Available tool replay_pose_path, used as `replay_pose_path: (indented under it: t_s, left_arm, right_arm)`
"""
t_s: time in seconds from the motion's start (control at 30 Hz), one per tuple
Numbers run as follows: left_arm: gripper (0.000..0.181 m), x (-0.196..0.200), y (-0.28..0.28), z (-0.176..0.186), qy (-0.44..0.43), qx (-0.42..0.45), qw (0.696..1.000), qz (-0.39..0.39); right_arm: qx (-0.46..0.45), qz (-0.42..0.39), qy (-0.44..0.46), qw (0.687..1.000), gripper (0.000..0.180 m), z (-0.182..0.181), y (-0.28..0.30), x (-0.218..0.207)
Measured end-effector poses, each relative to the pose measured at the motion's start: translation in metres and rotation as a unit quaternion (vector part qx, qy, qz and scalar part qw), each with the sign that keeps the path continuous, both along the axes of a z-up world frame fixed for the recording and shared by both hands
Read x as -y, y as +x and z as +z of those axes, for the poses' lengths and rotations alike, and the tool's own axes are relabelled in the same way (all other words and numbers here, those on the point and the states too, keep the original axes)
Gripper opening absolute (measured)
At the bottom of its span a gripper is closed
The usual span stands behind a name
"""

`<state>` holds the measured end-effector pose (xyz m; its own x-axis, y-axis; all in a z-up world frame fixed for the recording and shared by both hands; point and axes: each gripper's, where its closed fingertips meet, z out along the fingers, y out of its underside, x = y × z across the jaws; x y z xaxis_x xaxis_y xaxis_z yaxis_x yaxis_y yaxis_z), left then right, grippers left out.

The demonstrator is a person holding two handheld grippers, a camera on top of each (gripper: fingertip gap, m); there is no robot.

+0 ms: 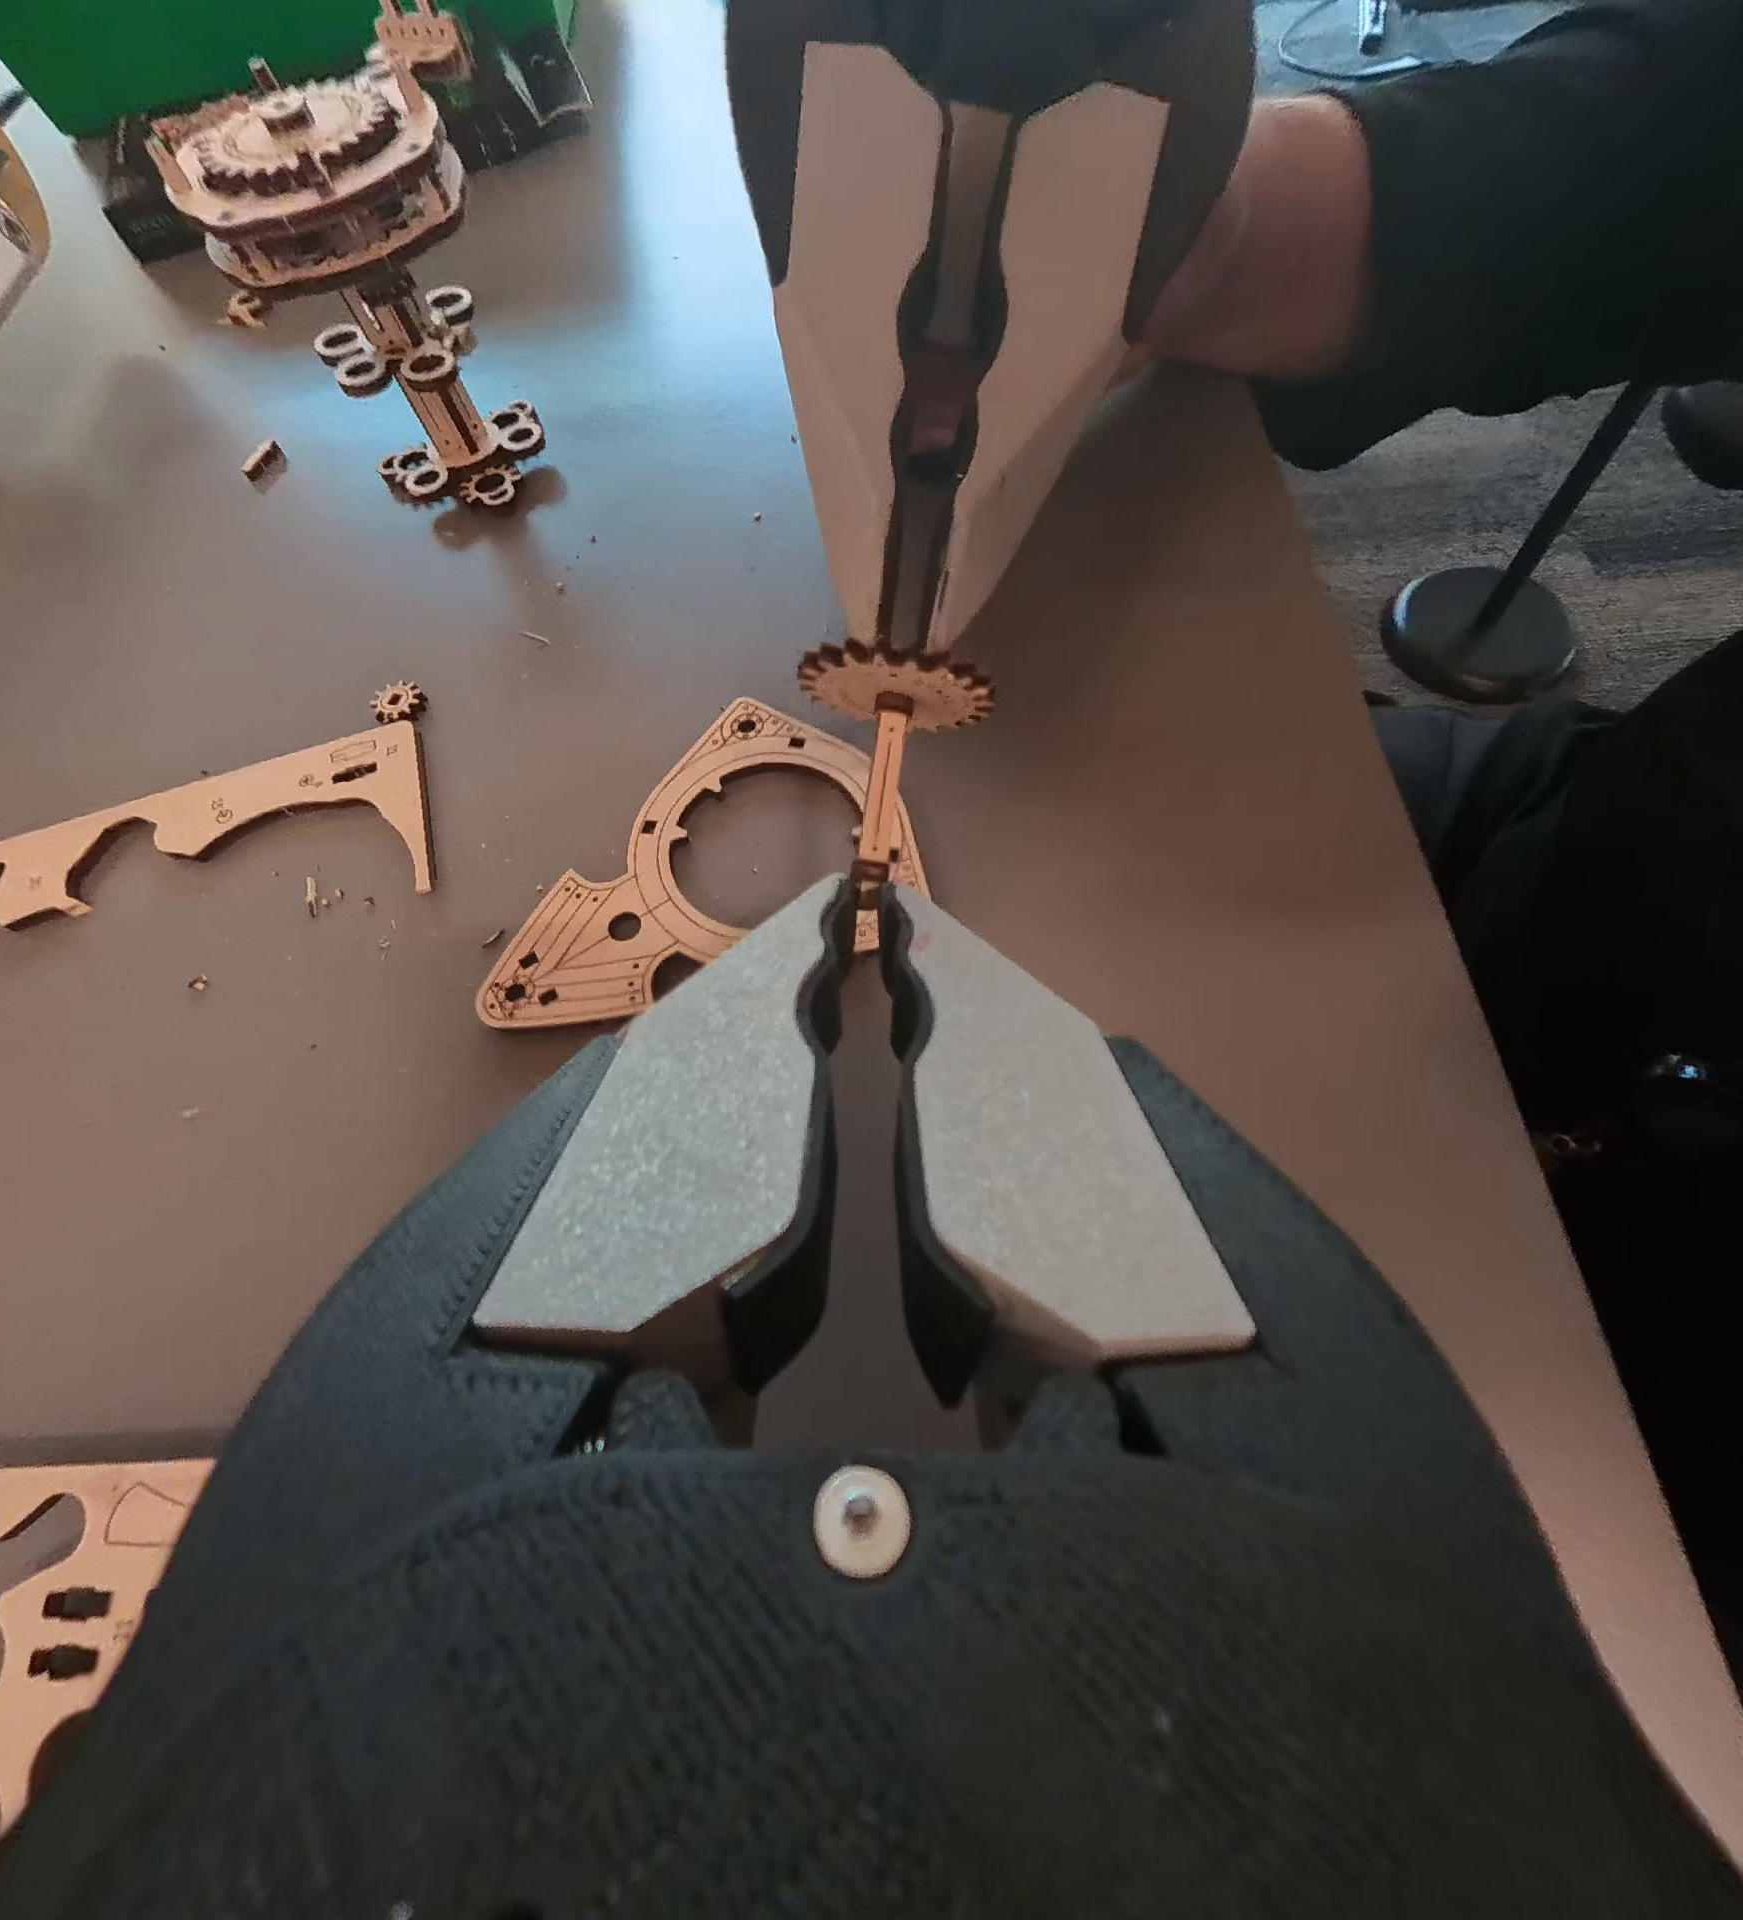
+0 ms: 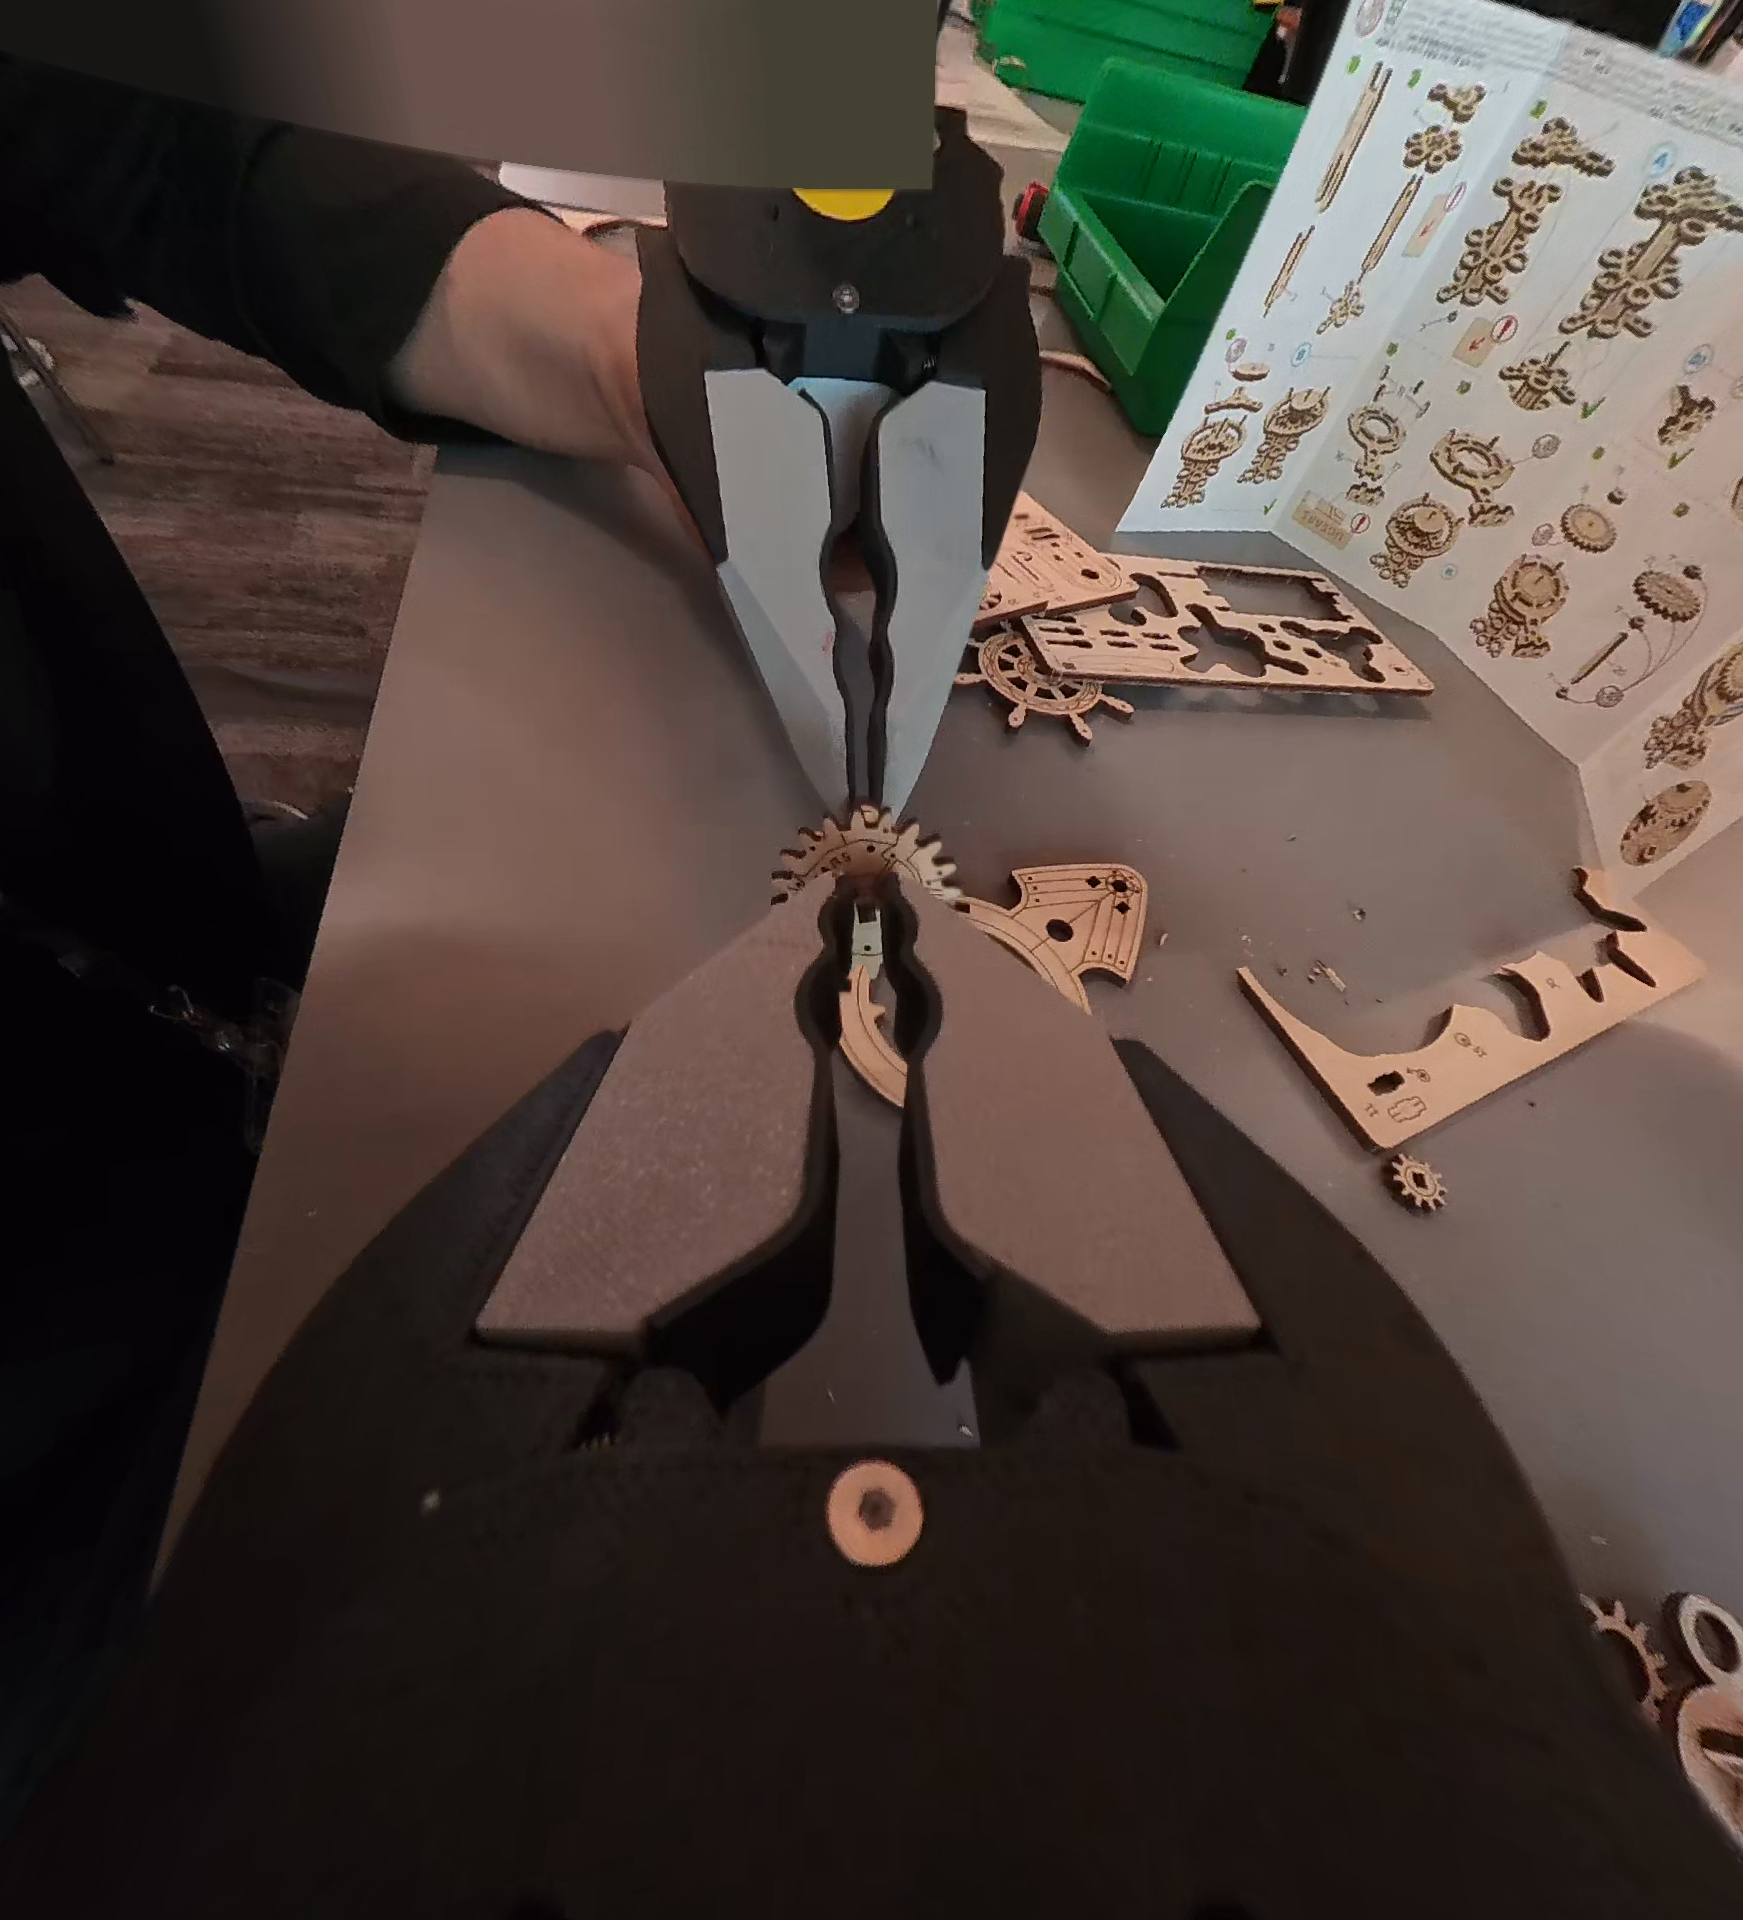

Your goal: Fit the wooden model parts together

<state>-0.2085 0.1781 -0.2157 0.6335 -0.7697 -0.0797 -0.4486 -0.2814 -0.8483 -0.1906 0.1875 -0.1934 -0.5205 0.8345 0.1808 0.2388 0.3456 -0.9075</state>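
Note:
My left gripper (image 1: 865, 899) is shut on the near end of a thin wooden axle (image 1: 888, 779). A toothed wooden gear (image 1: 893, 686) sits on the axle's far end. My right gripper (image 1: 908, 634) comes from above and is shut at the gear's other side, with a wooden piece running between its fingers. In the right wrist view my right gripper (image 2: 862, 899) holds a pale peg (image 2: 867, 935) just behind the gear (image 2: 846, 852). The left gripper (image 2: 867, 795) meets it from beyond. All of this is held above the table.
A triangular wooden plate with a ring hole (image 1: 659, 914) lies under the grippers. A curved offcut (image 1: 223, 821) and a small gear (image 1: 397, 703) lie to the left. A built geared model (image 1: 327, 177) stands at the back. An instruction sheet (image 2: 1521, 364), green bin (image 2: 1158, 239) and punched sheets (image 2: 1220, 634) stand nearby. Less than 4 cm separates the two grippers' tips. Between my left fingertips and the curved offcut (image 1: 223, 821) there is roughly 15 cm. The right camera catches it too, in the right wrist view (image 2: 1454, 1034).

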Motion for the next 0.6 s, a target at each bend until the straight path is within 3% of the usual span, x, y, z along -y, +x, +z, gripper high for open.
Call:
replay_pose_path:
  t_s: [0.27,0.6]
  left_arm:
    - [0.001,0.004,0.000,-0.020,-0.039,-0.054,0.998,0.001]
    - [0.001,0.001,0.001,-0.013,-0.030,-0.033,0.999,0.004]
  right_arm:
    - [0.029,0.005,0.040,0.999,0.001,-0.014,-0.002,0.004]
    - [0.003,-0.005,0.019,1.000,0.002,-0.004,-0.002,0.001]
